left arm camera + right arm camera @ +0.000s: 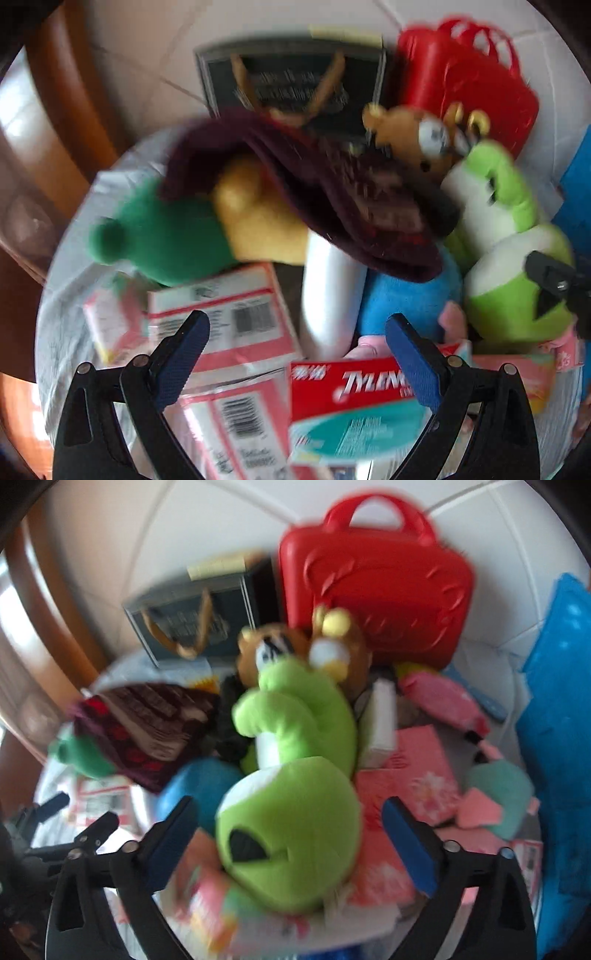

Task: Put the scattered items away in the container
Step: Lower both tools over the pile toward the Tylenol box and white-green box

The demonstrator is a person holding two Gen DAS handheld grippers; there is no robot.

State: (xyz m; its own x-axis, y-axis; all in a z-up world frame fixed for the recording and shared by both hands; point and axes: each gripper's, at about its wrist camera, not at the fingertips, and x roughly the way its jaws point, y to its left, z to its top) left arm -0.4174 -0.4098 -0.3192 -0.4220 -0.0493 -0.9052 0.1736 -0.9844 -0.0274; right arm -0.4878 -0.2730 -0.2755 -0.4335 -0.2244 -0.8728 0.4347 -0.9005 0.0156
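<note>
Both wrist views are motion-blurred. My left gripper [297,354] hangs with its jaws spread wide and nothing between them, over a red Tylenol box [354,402] and barcode-labelled cartons [225,314]. My right gripper [290,843] is likewise released, its fingers standing either side of the lime-green plush [295,805] without pinching it, as far as the blur allows. The container [59,295], a round white-lined tub, already holds the pile: a maroon knit cloth [332,192], a green-and-yellow plush [192,229], a brown bear [295,646], pink boxes [417,771]. A red toy case [376,587] and dark paper bag [192,616] stand behind the pile.
</note>
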